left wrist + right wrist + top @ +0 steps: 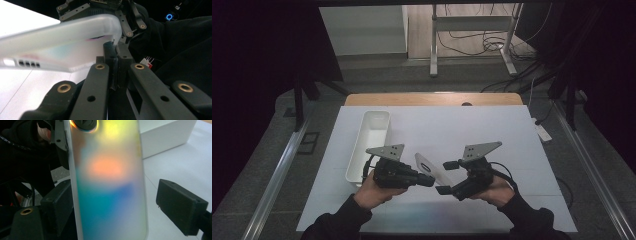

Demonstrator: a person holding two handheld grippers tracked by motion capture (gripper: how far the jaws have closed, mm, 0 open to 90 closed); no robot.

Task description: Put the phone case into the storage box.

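A frosted translucent phone case [428, 167] with a rainbow sheen hangs above the white table between the two grippers. My left gripper [428, 180] is shut on one edge of it; in the left gripper view the jaws [116, 51] pinch the rim of the case [62, 46], whose speaker holes show at the left. My right gripper [446, 177] is open and faces the left one. In the right gripper view the case [107, 182] stands upright between the two pads [180, 206], closer to the left pad, with a wide gap on the right.
A long white bin [371, 145] lies on the table just beyond my left hand, also seen as a bin [165, 135] behind the case. The white table top [492, 135] extends to the right and far side. Cables and a metal stand are on the floor beyond.
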